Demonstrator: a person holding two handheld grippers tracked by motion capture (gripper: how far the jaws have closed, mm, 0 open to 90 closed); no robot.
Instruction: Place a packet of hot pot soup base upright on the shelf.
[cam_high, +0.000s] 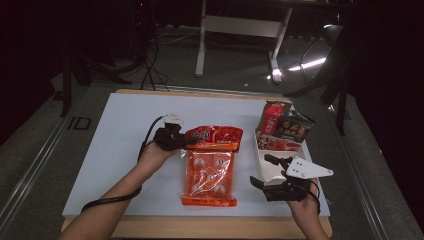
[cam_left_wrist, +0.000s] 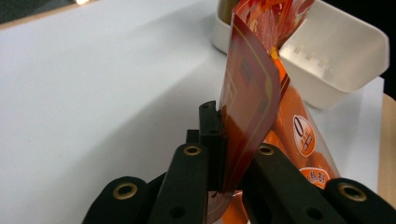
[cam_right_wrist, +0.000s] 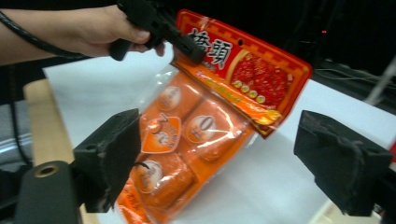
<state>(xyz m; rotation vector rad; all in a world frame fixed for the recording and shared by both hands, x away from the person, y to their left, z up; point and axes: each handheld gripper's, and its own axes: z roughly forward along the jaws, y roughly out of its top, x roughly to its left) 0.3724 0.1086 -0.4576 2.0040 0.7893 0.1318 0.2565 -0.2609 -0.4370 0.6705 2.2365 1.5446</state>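
A flat orange clear-plastic packet of four round snack portions with a red printed header card (cam_high: 210, 167) lies near the middle of the white board (cam_high: 125, 130) that covers the wooden desk, a little toward the near edge. Its long axis runs from the near edge toward the far edge, the red header pointing away from the person and the sealed orange bottom strip pointing at the near edge. The header end is raised off the board while the lower end rests on it.

The left gripper (cam_high: 181, 141), held in the person's left hand (cam_high: 152, 157), has its black jaws pressed together on the left corner of that red header; in the left gripper view (cam_left_wrist: 223, 149) the card stands on edge, pinched between the two pads.

The right gripper (cam_high: 261, 171) hovers just to the right of the packet's lower half, near the board's near right corner, with its jaws spread wide and touching nothing. In the right gripper view (cam_right_wrist: 233, 163) the packet lies between and beyond the open pads.

A white plastic rectangular bin (cam_high: 265, 167) holding red and dark snack packets (cam_high: 286, 127) stands along the board's right edge.
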